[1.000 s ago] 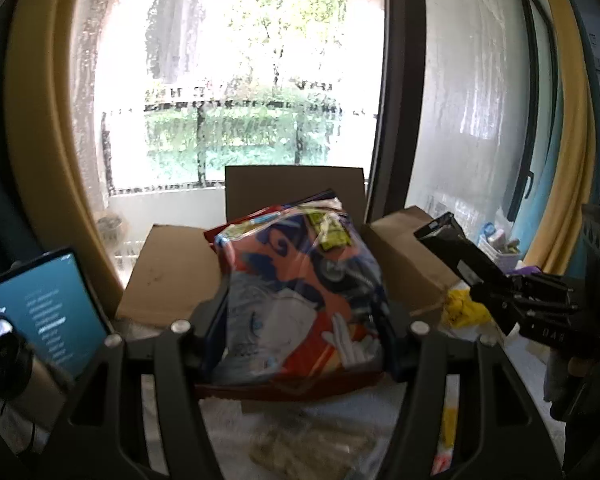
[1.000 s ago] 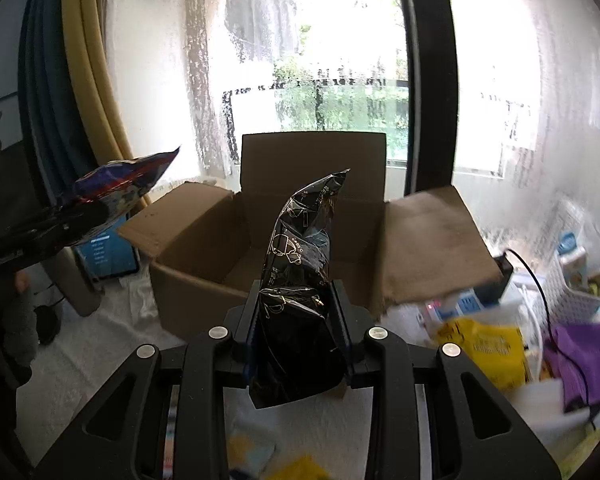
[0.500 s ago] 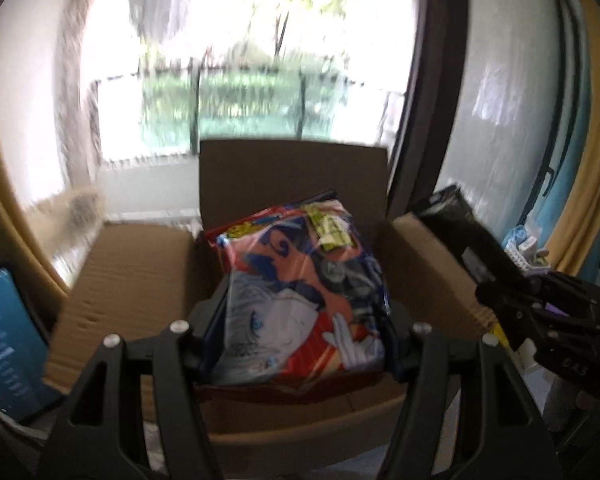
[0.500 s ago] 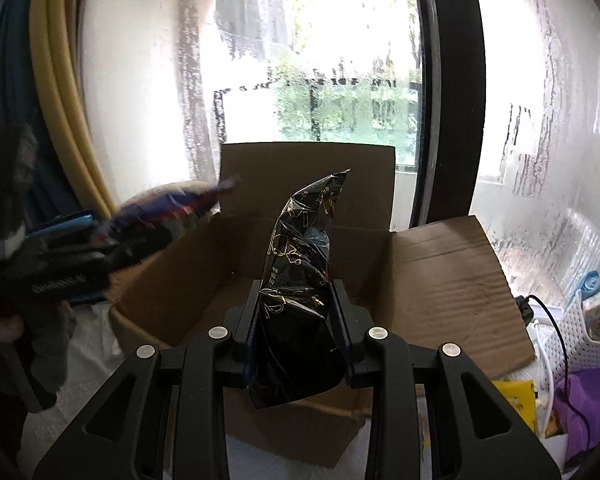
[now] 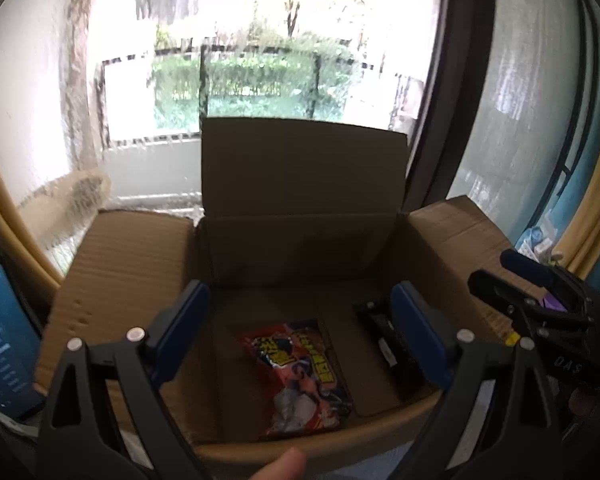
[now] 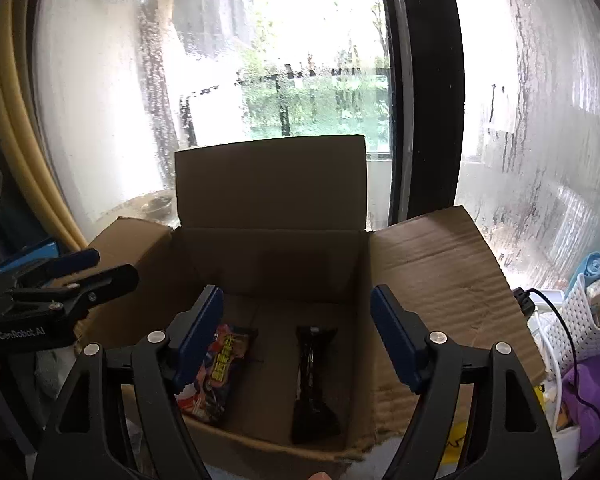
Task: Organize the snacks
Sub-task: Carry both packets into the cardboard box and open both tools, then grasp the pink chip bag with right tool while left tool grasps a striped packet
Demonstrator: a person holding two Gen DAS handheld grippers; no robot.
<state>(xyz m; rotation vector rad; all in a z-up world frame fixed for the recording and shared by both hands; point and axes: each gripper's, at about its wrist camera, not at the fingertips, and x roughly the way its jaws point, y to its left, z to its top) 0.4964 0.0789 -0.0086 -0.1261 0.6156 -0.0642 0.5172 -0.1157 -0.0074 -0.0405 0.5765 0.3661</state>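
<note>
An open cardboard box point(image 5: 304, 248) point(image 6: 272, 252) stands by the window. A red and blue snack bag point(image 5: 300, 376) point(image 6: 216, 372) lies flat on its floor. A black snack bag point(image 6: 314, 380) point(image 5: 388, 344) lies to its right. My left gripper point(image 5: 300, 324) is open and empty above the box's near edge; it also shows in the right wrist view point(image 6: 100, 268). My right gripper point(image 6: 296, 336) is open and empty above the box; it shows at the right of the left wrist view point(image 5: 516, 272).
Box flaps spread left point(image 5: 120, 280) and right point(image 6: 440, 272). A lit tablet point(image 5: 0, 344) stands at the left. A white basket point(image 6: 576, 320), a black cable point(image 6: 556, 320) and purple cloth point(image 6: 592, 392) lie at the right. The window point(image 6: 300, 80) is directly behind.
Both grippers have moved in over the box, opened and let go of their bags. The red and blue bag and the black bag now lie on the box floor.
</note>
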